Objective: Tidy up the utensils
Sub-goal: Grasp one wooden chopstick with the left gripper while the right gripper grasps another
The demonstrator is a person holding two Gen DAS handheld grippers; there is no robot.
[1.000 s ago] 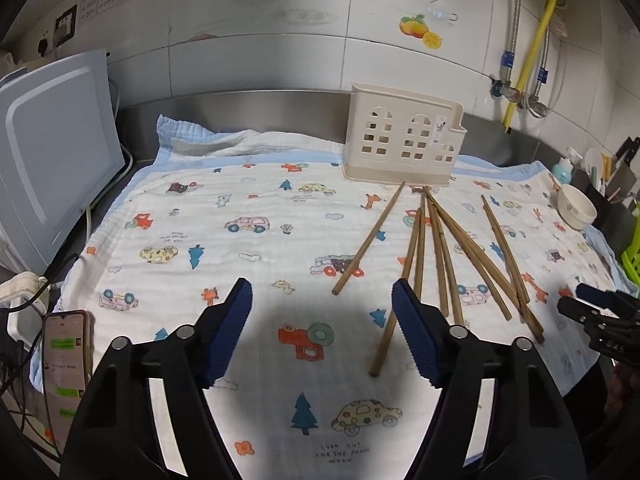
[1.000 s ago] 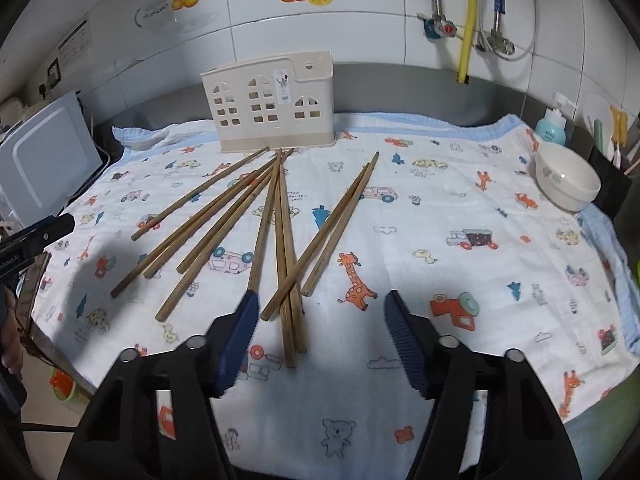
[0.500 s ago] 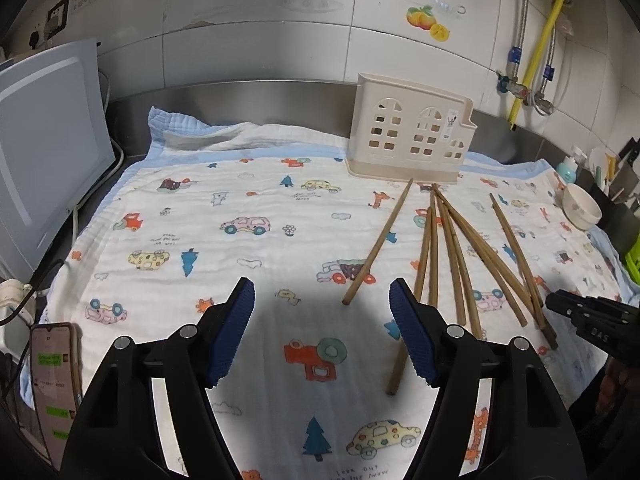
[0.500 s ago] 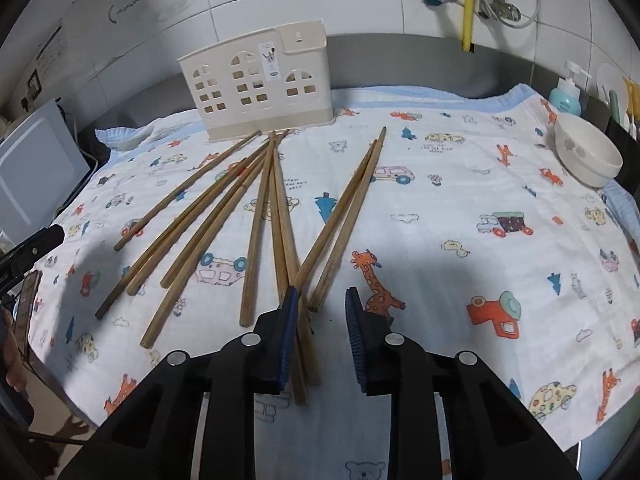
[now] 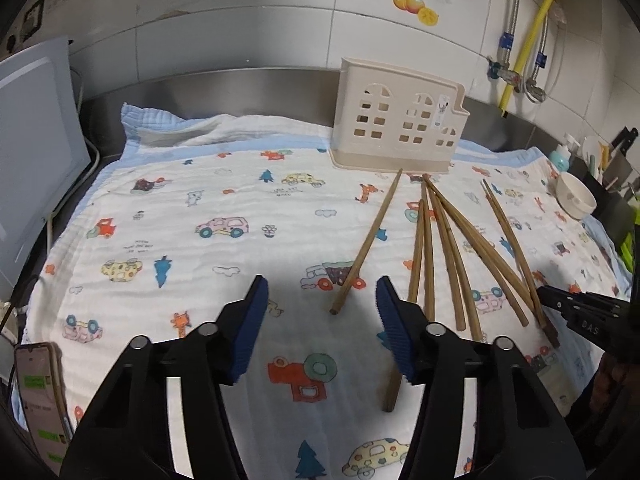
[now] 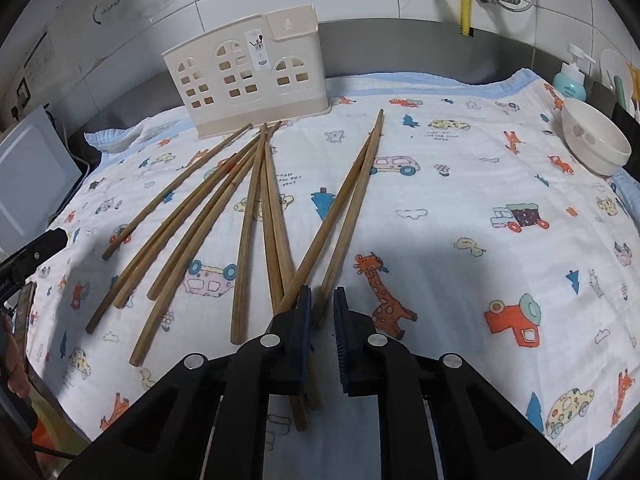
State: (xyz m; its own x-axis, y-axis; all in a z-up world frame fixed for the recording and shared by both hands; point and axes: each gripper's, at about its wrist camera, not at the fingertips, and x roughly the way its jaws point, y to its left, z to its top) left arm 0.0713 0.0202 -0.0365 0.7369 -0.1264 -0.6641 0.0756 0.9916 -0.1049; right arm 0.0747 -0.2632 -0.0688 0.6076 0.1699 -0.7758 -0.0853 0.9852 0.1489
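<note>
Several brown wooden chopsticks [image 6: 256,208] lie fanned out on a printed cloth [image 6: 460,208], tips toward a beige utensil holder [image 6: 248,76] at the back. My right gripper [image 6: 321,300] is low over the near ends of the rightmost pair of chopsticks [image 6: 352,204], jaws nearly closed with a narrow gap; one stick's end sits in that gap. My left gripper [image 5: 320,300] is open and empty, above the cloth just left of the chopsticks [image 5: 444,248]. The holder [image 5: 396,120] also shows in the left wrist view.
A white bowl [image 6: 596,144] sits at the cloth's right edge, a soap bottle [image 6: 570,80] behind it. A white appliance [image 5: 36,152] stands at the left and a phone [image 5: 38,392] lies at the near left corner. Pipes run up the tiled wall.
My right gripper has dropped toward the cloth and its jaws have narrowed from wide open to a small gap around the chopstick ends. My left gripper has moved forward and stayed open.
</note>
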